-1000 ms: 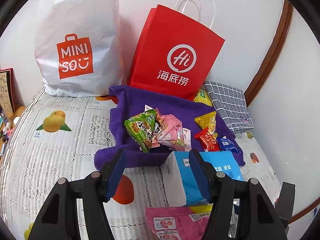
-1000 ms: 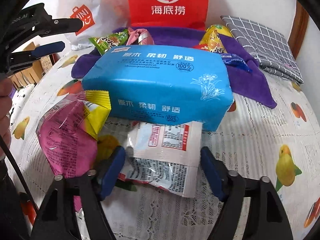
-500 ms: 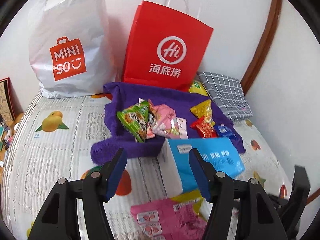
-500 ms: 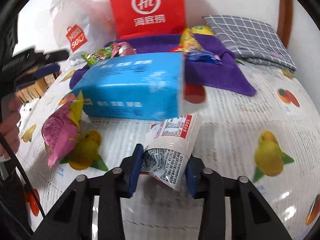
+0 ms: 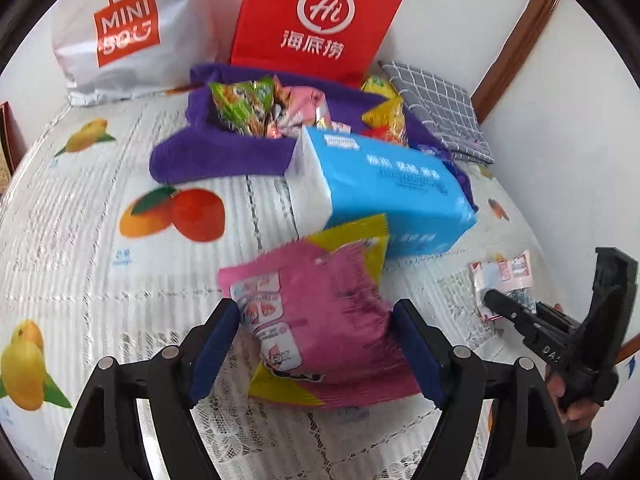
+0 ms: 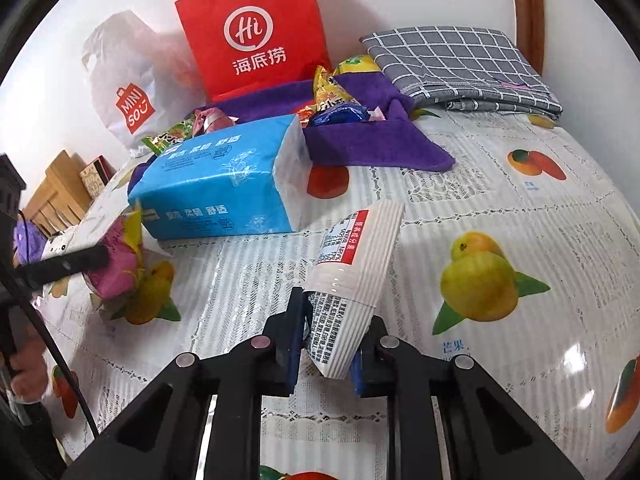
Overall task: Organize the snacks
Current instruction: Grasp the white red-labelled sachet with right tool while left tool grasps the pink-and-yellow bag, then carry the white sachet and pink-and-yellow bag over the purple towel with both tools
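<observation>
Fingers of the right gripper (image 6: 330,344) are clamped tight on the lower end of a white snack packet (image 6: 354,280), which is held tilted above the fruit-print tablecloth (image 6: 500,208) of the bench. In the left wrist view the same packet (image 5: 504,280) is seen at the far right, pinched at the tip of that gripper (image 5: 490,298). The left gripper (image 5: 316,348) is seen with its jaws opening, a pink and yellow snack bag (image 5: 328,320) lying between the blue pads (image 5: 212,344); whether the pads touch the bag cannot be told through the blur. Just behind the bag a blue tissue pack (image 5: 384,188) is laid across the cloth, one end resting against a purple towel (image 5: 216,156). On the towel a green snack bag (image 5: 240,108) and other small packets are piled. Behind it a red paper bag (image 5: 320,20) and a white MINISO bag (image 5: 124,28) are stood against the wall, with a folded grey checked cloth (image 5: 440,108) beside
</observation>
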Demonstrator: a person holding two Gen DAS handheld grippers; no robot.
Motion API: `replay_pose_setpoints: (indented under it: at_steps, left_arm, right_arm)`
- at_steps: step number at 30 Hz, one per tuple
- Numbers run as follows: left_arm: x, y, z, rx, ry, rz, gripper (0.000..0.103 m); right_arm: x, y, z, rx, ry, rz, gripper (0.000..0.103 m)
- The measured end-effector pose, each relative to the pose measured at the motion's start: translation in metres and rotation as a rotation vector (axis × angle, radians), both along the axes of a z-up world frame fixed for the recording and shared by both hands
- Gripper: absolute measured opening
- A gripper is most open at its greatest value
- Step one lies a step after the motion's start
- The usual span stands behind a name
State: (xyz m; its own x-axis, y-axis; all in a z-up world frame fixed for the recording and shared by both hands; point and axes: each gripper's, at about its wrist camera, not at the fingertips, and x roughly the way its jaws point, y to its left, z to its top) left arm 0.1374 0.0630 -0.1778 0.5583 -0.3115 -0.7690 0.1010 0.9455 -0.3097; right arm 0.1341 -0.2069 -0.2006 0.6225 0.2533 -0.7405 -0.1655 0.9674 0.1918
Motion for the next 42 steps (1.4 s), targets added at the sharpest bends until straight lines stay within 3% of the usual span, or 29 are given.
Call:
replay_pose_setpoints:
  at_steps: [6, 12, 19, 24, 30, 39, 42]
  left_arm:
    - [0.002, -0.005, -0.007, -0.053, 0.02, 0.005, 0.078]
    - [0.0, -0.008, -0.003, -0.078, 0.023, 0.024, 0.064]
    - [-0.017, 0.001, 0.006, -0.093, 0.012, 0.069, 0.061]
    - [-0.032, 0.003, 0.023, -0.11, -0.013, 0.08, 0.06]
    - [-0.037, -0.005, 0.054, -0.051, -0.068, 0.076, 0.06]
    - [-0.025, -0.022, 0.109, -0.031, -0.161, 0.046, 0.06]
    - [-0.015, -0.026, 0.117, -0.006, -0.139, 0.051, 0.061]
  right_arm:
    - [-0.007, 0.0, 0.003, 0.026, 0.003, 0.035, 0.019]
    - [-0.013, -0.006, 0.01, 0.045, -0.016, 0.038, 0.018]
    - [-0.016, -0.012, 0.022, 0.012, -0.042, 0.048, 0.016]
    - [-0.012, -0.015, 0.03, 0.023, -0.042, 0.062, 0.016]
    - [-0.007, -0.015, 0.054, 0.013, -0.084, 0.074, 0.016]
    - [-0.001, -0.024, 0.105, 0.016, -0.168, 0.049, 0.016]
    - [0.001, -0.024, 0.118, 0.001, -0.188, 0.032, 0.016]
